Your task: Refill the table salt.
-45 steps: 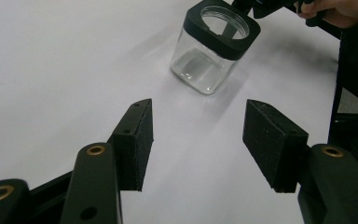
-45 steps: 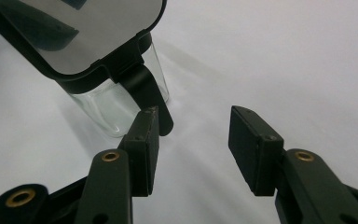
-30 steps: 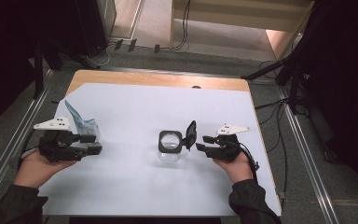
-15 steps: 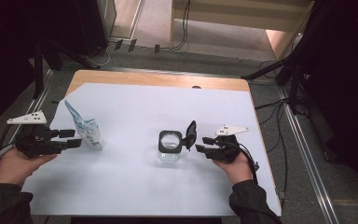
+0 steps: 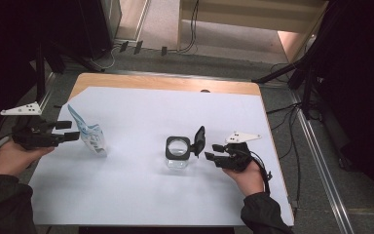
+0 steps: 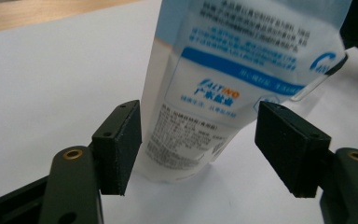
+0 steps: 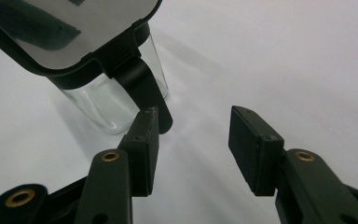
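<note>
A white and blue stand-up pouch (image 5: 91, 136) stands upright on the white sheet (image 5: 141, 195) at the left. My left gripper (image 5: 72, 131) is just left of it. In the left gripper view the pouch (image 6: 214, 70) rises between and beyond the jaws of my left gripper (image 6: 198, 140). These have just been opening and no pad presses on it. A glass jar (image 5: 177, 157) stands mid-table with its black hinged lid (image 5: 200, 140) flipped up. My right gripper (image 5: 213, 151) sits open just right of it. In the right gripper view its left fingertip (image 7: 144, 135) is beside the lid's black tab (image 7: 144, 88).
The sheet covers a wooden table whose bare far edge (image 5: 175, 84) shows. Metal rails (image 5: 321, 161) run along both sides, with cables (image 5: 190, 29) on the floor beyond. The sheet between pouch and jar is bare.
My left gripper has drawn back to the left, away from the pouch, and its jaws have widened. The pouch stays standing. The right gripper, jar and lid have not moved.
</note>
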